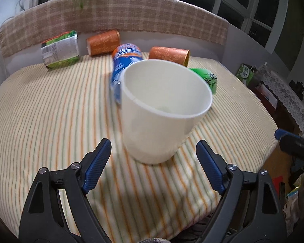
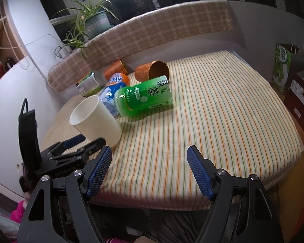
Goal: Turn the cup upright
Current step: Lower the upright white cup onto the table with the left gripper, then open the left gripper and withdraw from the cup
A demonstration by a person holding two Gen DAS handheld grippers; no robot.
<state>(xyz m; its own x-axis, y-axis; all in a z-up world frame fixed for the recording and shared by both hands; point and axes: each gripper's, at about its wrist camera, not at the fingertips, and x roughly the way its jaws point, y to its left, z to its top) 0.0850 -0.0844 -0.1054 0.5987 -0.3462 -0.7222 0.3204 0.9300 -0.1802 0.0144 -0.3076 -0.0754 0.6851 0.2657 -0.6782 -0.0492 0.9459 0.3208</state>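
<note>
The plain white plastic cup (image 1: pixel 162 109) stands tilted, mouth up, on the striped cloth (image 1: pixel 40 111), just before the left gripper (image 1: pixel 153 151), whose fingers are spread. Behind the cup lies a green bottle (image 2: pixel 143 98) (Chinese tea lettering). The right gripper (image 2: pixel 149 158) is spread, empty.

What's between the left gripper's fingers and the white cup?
Nothing but bare striped cloth. In the left wrist view, the left gripper is open, with the white cup just ahead of its fingertips, tilted and untouched.

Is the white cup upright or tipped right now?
Tipped: the white plastic cup leans, mouth angled up, base edge on the striped cloth; neither gripper holds it.
</note>
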